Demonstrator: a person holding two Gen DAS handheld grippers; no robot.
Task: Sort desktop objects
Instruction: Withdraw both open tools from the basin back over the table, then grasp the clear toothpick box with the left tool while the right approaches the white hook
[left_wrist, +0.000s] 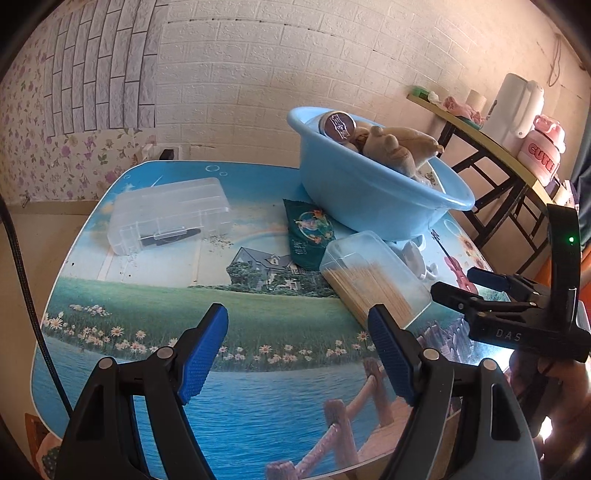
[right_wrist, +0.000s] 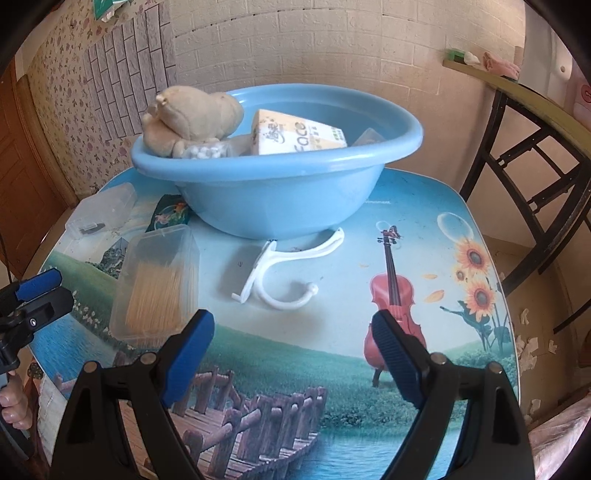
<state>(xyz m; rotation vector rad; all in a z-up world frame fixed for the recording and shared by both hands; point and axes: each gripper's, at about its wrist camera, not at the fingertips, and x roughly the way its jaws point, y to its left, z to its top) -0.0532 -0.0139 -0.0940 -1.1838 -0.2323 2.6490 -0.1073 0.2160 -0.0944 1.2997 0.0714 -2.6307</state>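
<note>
Only in the right wrist view, tissue pack (right_wrist: 295, 134) inside basin (right_wrist: 280, 192).

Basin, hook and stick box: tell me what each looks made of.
Basin: light blue plastic, smooth and slightly glossy, with a moulded rolled rim. Hook: white plastic, by its smooth, even, thin curved arms. Stick box: clear, slightly frosted plastic; the tan sticks inside show through and look like wood or bamboo, too fine to tell which.

I see bright daylight entering from the right, glare on the glossy surface (left_wrist: 491, 350), sharp focus, and strong fisheye edge distortion.
</note>
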